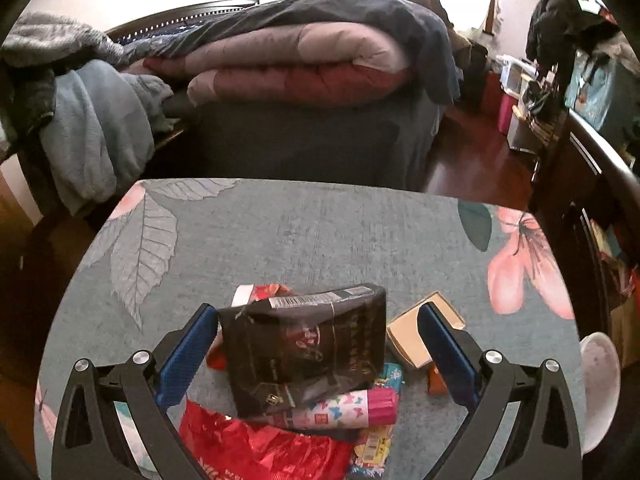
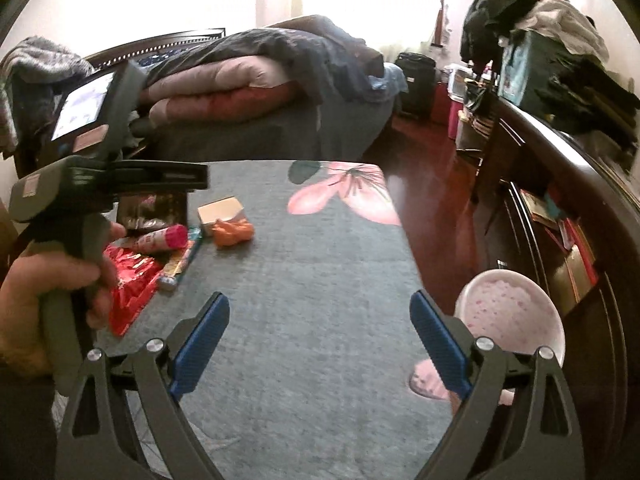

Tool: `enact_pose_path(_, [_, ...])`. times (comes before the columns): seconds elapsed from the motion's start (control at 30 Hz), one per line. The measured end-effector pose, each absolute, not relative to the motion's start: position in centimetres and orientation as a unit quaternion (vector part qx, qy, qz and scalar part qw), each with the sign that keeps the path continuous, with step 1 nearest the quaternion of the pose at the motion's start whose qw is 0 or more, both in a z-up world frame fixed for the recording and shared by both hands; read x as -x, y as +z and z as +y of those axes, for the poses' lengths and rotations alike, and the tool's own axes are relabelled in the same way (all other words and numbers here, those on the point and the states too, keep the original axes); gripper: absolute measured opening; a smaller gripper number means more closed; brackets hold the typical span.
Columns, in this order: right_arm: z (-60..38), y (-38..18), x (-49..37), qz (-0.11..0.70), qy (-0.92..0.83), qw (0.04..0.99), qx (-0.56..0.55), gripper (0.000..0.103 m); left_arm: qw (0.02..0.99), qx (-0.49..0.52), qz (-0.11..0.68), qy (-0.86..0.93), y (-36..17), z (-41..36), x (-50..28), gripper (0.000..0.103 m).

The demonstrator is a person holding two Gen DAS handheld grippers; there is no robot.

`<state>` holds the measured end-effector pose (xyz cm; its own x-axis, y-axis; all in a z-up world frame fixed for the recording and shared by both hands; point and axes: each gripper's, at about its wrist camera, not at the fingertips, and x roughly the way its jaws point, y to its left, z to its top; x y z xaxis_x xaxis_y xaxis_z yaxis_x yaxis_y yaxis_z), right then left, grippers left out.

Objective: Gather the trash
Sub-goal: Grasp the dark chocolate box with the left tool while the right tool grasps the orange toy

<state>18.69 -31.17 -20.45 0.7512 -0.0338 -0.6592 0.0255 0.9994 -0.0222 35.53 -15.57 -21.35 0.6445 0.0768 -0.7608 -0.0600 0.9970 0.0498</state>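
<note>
A pile of trash lies on the grey flowered table. My left gripper is open, its blue fingers either side of a black foil packet that tops the pile. Under it lie a pink-capped tube, a red foil wrapper and a small cardboard box. In the right wrist view the same pile sits at the left, with an orange lump beside the box. My right gripper is open and empty over bare tabletop.
A pink-and-white bin stands off the table's right edge; it also shows in the left wrist view. A bed with folded quilts lies beyond the table. Dark wooden furniture lines the right side.
</note>
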Motion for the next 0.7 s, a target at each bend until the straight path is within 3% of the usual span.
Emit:
enact_pose_path(0.27, [-29.8, -20.7, -19.7, 0.356, -0.003, 0.934, 0.016, 0.092, 0.899, -0.019, 0.434, 0.057, -22.9, -15.4, -36.5, 0.099])
enact_pose_path(0.37, [-29.5, -20.6, -19.8, 0.357, 0.000, 0.934, 0.021, 0.092, 0.900, 0.001, 0.431, 0.057, -22.9, -14.6, -36.4, 0.089])
enact_pose_path(0.7, [-28.2, -21.6, -23.3, 0.383, 0.014, 0.924, -0.002, 0.092, 0.914, 0.027, 0.404, 0.037, -20.1, -12.2, -34.5, 0.087])
